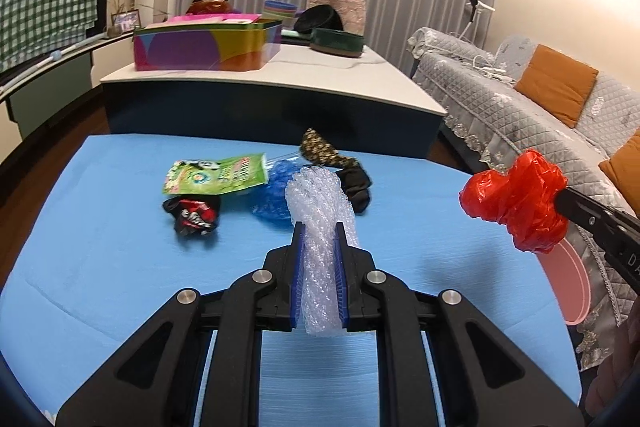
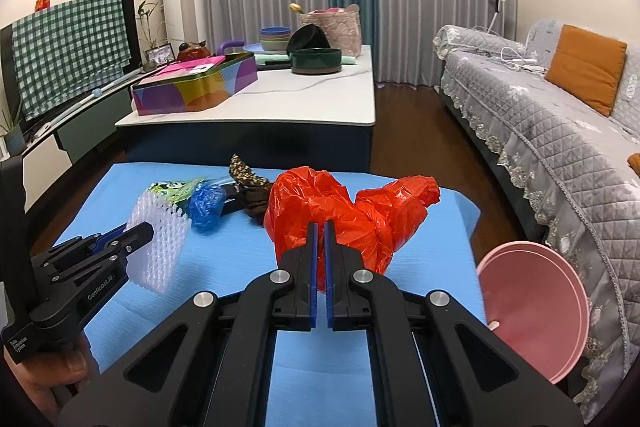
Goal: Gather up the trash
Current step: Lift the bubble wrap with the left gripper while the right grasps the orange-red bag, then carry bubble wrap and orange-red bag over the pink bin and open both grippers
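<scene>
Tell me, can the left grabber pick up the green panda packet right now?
Probably not yet. The left gripper is already shut on a bubble wrap roll, so its jaws are full. The green panda packet lies uncovered on the blue table, so the way looks free once the roll is dropped.

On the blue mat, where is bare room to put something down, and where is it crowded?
The near half of the blue mat is bare, from the trash pile to the near edge. The left strip beside the green packet is bare too. The far middle is crowded: packet, blue wrap, black wrapper, dark cloth.
</scene>
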The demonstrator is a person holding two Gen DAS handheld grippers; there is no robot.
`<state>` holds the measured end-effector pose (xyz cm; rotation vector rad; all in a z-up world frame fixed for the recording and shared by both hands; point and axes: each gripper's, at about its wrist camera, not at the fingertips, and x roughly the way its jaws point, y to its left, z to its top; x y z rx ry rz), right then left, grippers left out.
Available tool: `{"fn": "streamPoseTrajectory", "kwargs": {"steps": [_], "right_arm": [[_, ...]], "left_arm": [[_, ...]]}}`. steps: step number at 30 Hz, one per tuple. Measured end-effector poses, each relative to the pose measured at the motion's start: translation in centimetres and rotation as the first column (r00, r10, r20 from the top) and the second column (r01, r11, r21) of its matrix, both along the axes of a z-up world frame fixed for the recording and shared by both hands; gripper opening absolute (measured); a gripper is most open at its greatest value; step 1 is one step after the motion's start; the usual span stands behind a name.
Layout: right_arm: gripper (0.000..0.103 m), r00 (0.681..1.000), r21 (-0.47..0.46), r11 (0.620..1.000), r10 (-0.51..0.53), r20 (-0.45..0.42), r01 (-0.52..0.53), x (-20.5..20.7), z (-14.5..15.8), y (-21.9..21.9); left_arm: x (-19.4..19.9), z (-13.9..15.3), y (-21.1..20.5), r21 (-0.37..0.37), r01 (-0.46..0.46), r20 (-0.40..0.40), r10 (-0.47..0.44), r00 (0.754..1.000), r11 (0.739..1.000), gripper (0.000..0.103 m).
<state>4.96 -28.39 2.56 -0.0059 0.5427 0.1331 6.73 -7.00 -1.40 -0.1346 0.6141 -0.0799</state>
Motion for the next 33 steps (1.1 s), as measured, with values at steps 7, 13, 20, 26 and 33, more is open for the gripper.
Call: {"fn": "streamPoseTrajectory", "kwargs": {"steps": [7,13,20,26,33], "right_arm": [[0.003,0.999,0.005,0.999,-0.038,0.004,0.038,-1.0,0.3,-2.1],[0.003,0.997,0.012,0.997,-0.071,0.012,0.071,-1.6,0.7,-4.1],[0.003,0.993,0.016,0.993,-0.116,0.025,0.116,-2.4,1.2,-6.6],[0.003,0.985,0.030,0.986,-0.167,0.031,0.166,-3.2,1.7,-9.3],[0.003,0.972,0.043,0.972,-0.232,0.035,0.231,-3.9,2.4,-12.6]], "left_arm": [[-0.3,0.7,-2.2,-0.002,0.042,0.019,-0.042,0.999,0.999,0.013],[-0.4,1.1,-4.0,0.001,0.073,0.032,-0.073,0.997,0.997,0.014],[-0.6,1.3,-6.9,0.004,0.125,0.034,-0.125,0.992,0.992,0.014],[-0.7,1.8,-9.6,0.009,0.179,0.034,-0.179,0.983,0.984,0.013],[-0.4,2.4,-13.0,0.004,0.240,0.037,-0.240,0.970,0.971,0.014]]}}
